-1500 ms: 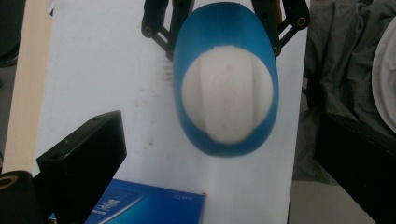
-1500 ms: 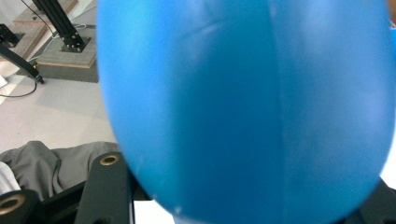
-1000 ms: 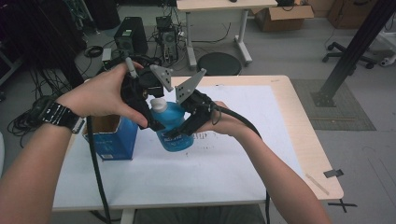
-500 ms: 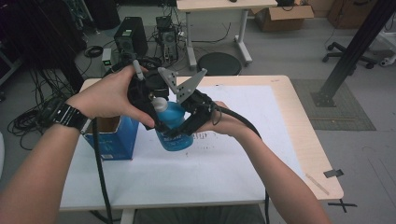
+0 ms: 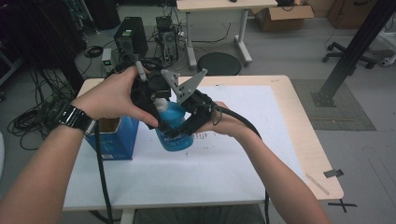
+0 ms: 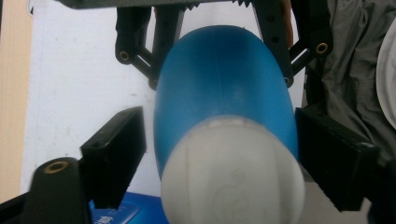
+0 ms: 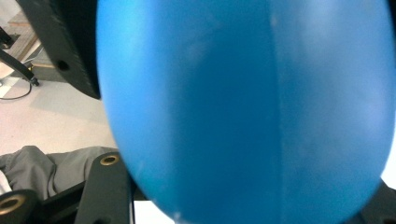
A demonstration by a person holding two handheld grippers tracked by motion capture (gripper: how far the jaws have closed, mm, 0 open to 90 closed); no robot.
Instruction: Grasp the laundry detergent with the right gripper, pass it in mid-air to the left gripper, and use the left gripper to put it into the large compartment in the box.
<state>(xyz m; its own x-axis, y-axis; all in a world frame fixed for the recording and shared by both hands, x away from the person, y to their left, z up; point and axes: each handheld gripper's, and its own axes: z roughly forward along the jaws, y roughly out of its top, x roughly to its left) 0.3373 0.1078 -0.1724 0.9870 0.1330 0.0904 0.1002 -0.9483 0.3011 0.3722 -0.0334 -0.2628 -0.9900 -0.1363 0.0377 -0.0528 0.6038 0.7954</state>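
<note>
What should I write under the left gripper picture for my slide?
Left gripper with its black jaws on either side of the white cap of a blue bottle.

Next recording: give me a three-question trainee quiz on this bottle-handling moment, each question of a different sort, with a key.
1. True or false: the blue bottle lies flat on the table.
2. Multiple choice: the left hand-held gripper has its jaws on either side of the bottle's A) base B) white cap C) label.
3. Fill in: the open blue box stands to the bottle's ___ in the high view.

Key:
1. False; the right hand-held gripper holds it upright by the body.
2. B; the left jaw stands apart from the cap, so no grip yet.
3. Left.
</note>
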